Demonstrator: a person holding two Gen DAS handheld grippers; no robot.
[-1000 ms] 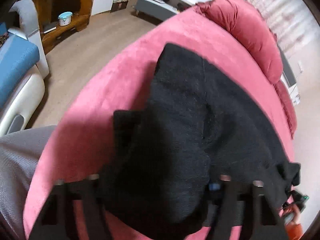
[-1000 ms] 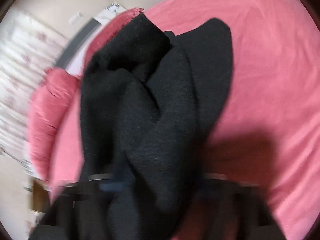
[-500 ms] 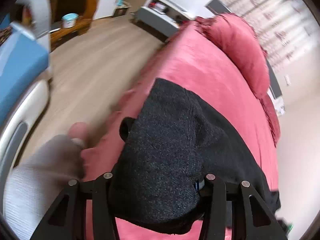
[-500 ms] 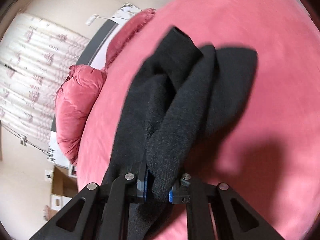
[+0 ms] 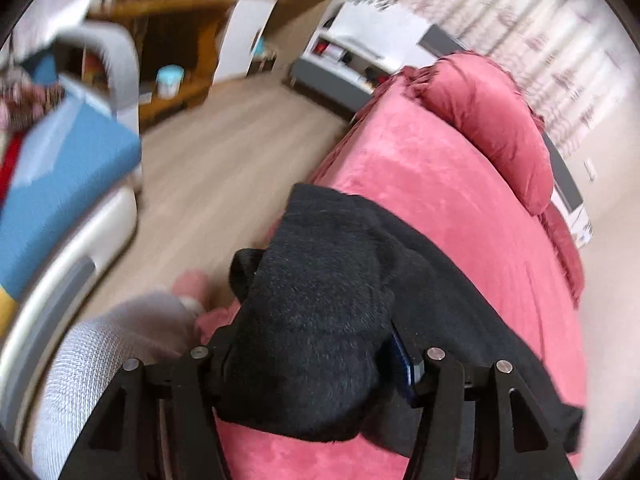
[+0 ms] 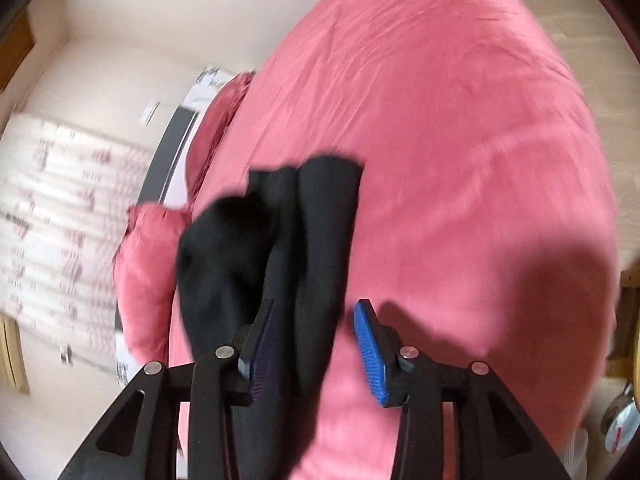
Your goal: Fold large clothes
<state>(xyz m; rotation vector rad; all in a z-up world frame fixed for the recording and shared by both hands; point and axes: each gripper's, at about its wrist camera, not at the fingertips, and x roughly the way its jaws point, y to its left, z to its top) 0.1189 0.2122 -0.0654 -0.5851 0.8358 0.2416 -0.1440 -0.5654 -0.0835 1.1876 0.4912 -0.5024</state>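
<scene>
Working on a black garment (image 5: 320, 280) laid over a pink bed (image 5: 440, 200). One end bunched up close to the bed's side edge, next to the wooden floor (image 5: 224, 168); the rest trailing across the cover toward the opposite edge. Well apart from the pillow (image 5: 492, 120) at the head edge.

In the left hand-held gripper (image 5: 310, 348): a thick wad of the cloth, filling the whole gap between jaws about half apart and just opened a little further. Judged as clamped, because of the raised wad pressed against both fingers.

In the right hand-held gripper (image 6: 314, 312): jaws just opened to a moderate width, with a folded strip of the same cloth between them. Touching the left pad (image 6: 260, 344) only, clear of the blue right pad (image 6: 370, 356). So no real grip on this side.

Probably in the middle of laying one fold down and letting it go.

Possible trouble from here:
- Fuzzy cloth catching on the left pad of the right hand-held gripper and getting dragged along, with the new fold pulled crooked.
- Loosening the left jaws too early, so near the side edge: risk of the heavy wad sliding off the bed onto the floor.
- Thick, springy fabric opening again after release, without pressing the fold flat.
- Much blur in both views, so likely fast movement: easy to drop the layers unevenly.
</scene>
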